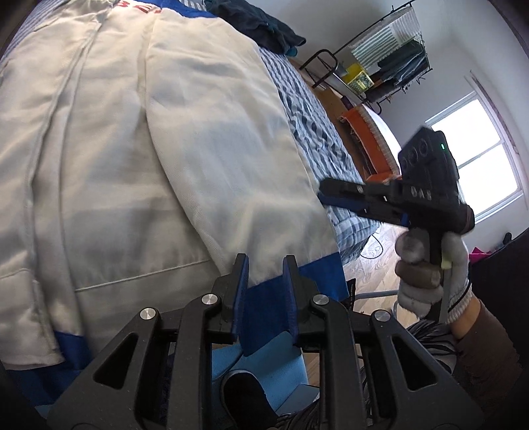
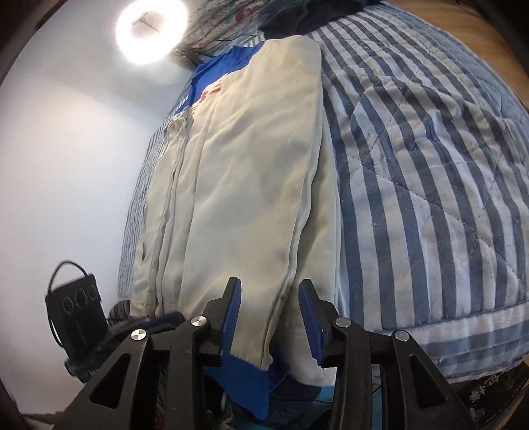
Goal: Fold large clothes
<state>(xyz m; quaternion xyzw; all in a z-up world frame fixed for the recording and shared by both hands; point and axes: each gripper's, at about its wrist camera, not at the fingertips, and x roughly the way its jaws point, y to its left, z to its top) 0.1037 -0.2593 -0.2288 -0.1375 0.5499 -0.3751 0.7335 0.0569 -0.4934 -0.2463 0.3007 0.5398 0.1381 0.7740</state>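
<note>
Nearest to you, your left gripper (image 1: 264, 291) hangs over the blue hem (image 1: 271, 294) of the cream jacket (image 1: 132, 149) with its jaws slightly apart. The hem band lies in the gap, but the pads do not look pressed on it, so nothing is held. Your right gripper (image 2: 269, 314) stands a little wider open just beside it, straddling the cream fabric above the same hem, also gripping nothing.

Past the grippers, the jacket lies lengthwise on the striped bed quilt (image 2: 429, 165), its near end hanging off the bed edge. Both sides seem already turned in, judging by the long flat panels and straight edges. What looks left is the end-to-end fold, taking the hem toward the far blue collar (image 2: 228, 63). Beyond the collar, a dark garment (image 1: 258, 23) waits unfolded.
</note>
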